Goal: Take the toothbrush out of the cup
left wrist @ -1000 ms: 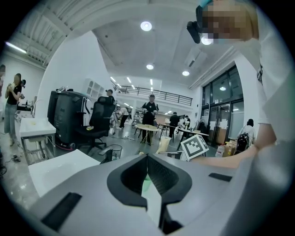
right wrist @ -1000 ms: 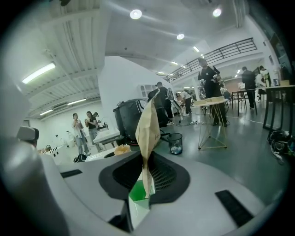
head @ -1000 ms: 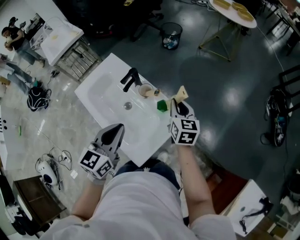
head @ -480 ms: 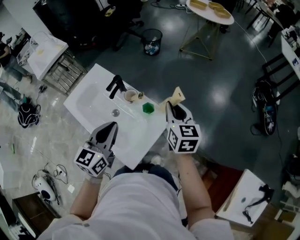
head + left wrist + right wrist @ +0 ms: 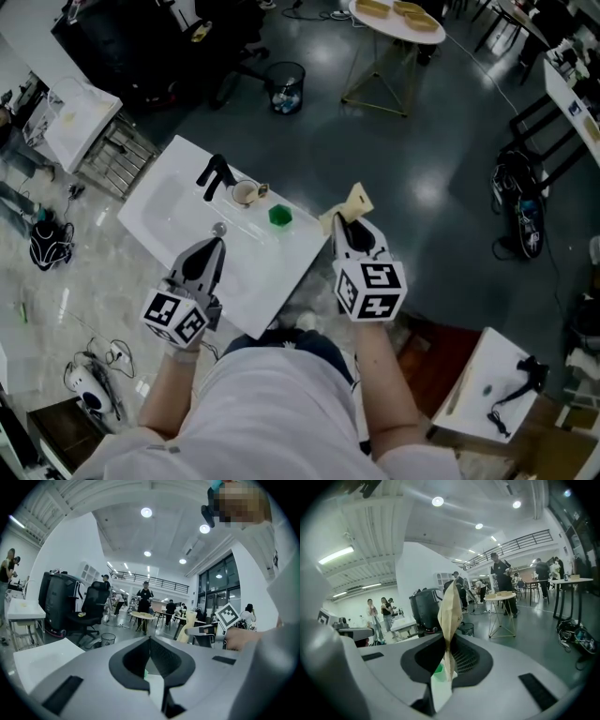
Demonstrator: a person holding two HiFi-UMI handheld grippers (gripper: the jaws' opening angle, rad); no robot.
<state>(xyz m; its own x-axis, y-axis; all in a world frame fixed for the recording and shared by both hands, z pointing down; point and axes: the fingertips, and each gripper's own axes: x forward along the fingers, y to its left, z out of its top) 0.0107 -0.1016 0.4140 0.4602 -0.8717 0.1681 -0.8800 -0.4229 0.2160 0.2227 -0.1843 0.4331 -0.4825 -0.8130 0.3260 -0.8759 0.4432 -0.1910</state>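
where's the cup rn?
Head view, upper left of centre: the cup stands on the white sink top, just right of the black faucet, with the green block to its lower right.

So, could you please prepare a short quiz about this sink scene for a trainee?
1. True or false: the left claw holds the green object.
2. Which claw grips the beige item? A) left claw B) right claw
3. Fill in: on the white sink top, the cup stands beside the black ____.

Key: 1 false, it is shut and empty. 2 B. 3 faucet.
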